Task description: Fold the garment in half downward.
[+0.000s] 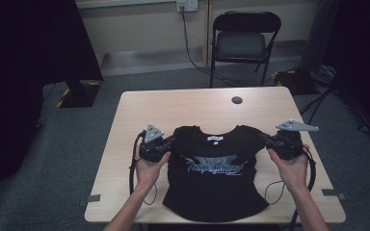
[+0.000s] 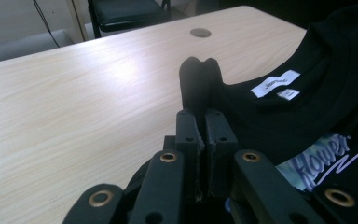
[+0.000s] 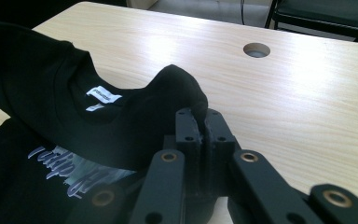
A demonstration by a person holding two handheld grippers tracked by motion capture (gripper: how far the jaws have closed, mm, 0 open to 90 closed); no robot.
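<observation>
Pale wood-grain surface (image 1: 125,159) is spread with a black printed T-shirt (image 1: 212,187), laid front up near the person's edge. Each shoulder is pinched so the garment can apparently be pulled flat: left tool (image 2: 199,122) and right tool (image 3: 198,122) are clenched on fabric. No containers are seen.

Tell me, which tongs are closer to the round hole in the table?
Right. The right tongs pinch the shirt just below the hole; the left tongs pinch its far shoulder, farther away.
</observation>
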